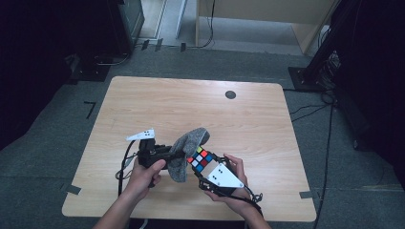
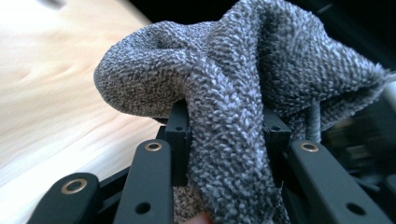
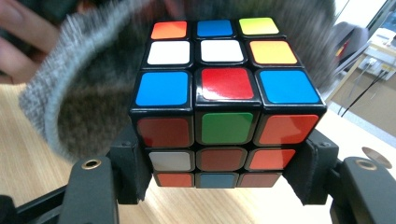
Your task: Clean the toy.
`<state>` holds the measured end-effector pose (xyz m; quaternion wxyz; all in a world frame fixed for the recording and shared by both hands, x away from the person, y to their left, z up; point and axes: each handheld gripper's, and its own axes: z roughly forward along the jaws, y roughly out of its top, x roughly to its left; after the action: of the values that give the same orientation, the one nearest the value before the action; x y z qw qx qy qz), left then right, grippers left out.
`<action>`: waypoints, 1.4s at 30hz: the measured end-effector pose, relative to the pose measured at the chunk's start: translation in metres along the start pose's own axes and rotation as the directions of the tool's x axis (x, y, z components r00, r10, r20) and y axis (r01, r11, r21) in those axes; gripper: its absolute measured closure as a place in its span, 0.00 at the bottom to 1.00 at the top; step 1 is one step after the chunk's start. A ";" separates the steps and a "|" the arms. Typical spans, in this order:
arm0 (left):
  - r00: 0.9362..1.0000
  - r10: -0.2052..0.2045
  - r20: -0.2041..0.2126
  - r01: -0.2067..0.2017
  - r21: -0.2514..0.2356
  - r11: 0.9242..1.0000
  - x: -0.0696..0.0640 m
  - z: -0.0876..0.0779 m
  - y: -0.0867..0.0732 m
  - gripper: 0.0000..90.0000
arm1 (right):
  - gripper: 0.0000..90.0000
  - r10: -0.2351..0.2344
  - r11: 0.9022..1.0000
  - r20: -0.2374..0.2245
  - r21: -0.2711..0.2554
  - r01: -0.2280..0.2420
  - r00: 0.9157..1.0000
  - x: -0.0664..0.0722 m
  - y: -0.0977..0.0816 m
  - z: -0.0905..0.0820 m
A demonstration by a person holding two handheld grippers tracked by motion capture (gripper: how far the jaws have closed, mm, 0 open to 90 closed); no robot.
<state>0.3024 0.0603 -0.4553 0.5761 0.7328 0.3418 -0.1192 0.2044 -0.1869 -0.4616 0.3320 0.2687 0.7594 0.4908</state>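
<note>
Left tool clamped on grey cloth, right tool clamped on puzzle cube.

No readable text appeared anywhere in the three views.

The puzzle cube carried plain coloured stickers without letters or logos, the grey cloth bore no tag, and the wooden table showed no label. Small dark dots marked the grey plates atop the grippers, but they formed no legible characters. Equipment at the room's edges was too dark and distant for any marking to be made out.
</note>
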 end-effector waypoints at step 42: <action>0.676 0.683 -0.277 -0.692 0.083 0.717 -0.045 0.024 -0.037 0.79 | 0.38 0.221 0.974 -0.029 -0.053 -0.222 0.975 -0.014 0.005 -0.006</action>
<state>0.2505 0.0253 -0.4653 0.5329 0.8081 0.1229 0.2186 0.2091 -0.1986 -0.4513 0.2739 0.3367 0.7143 0.5490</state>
